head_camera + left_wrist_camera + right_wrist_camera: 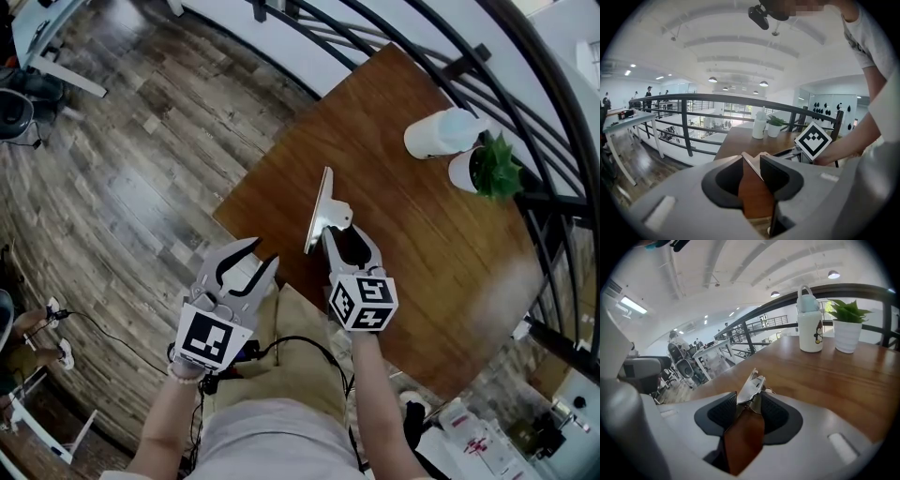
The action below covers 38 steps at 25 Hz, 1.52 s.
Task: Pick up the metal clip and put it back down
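Right claw (336, 230) clamped on clip (319, 211) — pinched by its handle end, plate upright over surface (422, 253), likely for a clean set-down. Left claw (263, 251) apart, empty — idle beside the edge.

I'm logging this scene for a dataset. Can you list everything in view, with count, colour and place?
metal clip: one, silver, over the table, between the right gripper's jaws
table: one, brown wood, centre
bottle: one, white with pale blue lid, far side of table
potted plant: one, green in white pot, beside the bottle
railing: one, black, beyond the table
floor: grey-brown planks, left of the table
left gripper: one, grey, open and empty, at the table's near corner
right gripper: one, grey, shut on the metal clip
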Motion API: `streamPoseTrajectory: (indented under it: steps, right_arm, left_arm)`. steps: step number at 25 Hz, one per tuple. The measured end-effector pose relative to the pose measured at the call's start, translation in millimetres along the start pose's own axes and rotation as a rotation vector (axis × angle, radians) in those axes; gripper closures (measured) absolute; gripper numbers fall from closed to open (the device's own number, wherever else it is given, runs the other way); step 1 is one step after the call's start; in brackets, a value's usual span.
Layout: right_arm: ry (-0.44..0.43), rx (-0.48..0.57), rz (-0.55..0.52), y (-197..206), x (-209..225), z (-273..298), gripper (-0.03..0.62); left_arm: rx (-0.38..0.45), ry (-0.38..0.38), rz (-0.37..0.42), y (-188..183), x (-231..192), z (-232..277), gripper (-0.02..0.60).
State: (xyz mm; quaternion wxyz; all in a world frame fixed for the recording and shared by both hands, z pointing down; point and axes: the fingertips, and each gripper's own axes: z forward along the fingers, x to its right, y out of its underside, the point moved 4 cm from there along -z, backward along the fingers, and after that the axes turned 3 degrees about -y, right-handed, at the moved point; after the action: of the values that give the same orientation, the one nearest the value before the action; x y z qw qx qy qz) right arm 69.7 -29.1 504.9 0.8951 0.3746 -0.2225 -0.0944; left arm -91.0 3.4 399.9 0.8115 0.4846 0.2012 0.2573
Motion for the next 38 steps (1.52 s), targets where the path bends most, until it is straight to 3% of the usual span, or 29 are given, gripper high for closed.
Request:
streamPoseTrajectory:
  steps: [23, 27, 38]
  right_arm:
    - [-0.101, 0.077, 0.128, -13.1, 1.1, 11.4, 0.515]
    - [-0.121, 0.07, 0.148, -12.8, 3.5, 11.3, 0.517]
    - [-0.154, 0.117, 0.22, -12.1, 11.8, 4.1, 0.529]
  left_arm:
    - [-0.007, 0.014, -0.005, 2.5, -2.1, 18.4, 0.466]
    - [-0.026, -0.003, -0.05, 12.9, -1.4, 20.8, 0.466]
    - [-0.035, 0.008, -0.035, 13.9, -2.0, 34.9, 0.466]
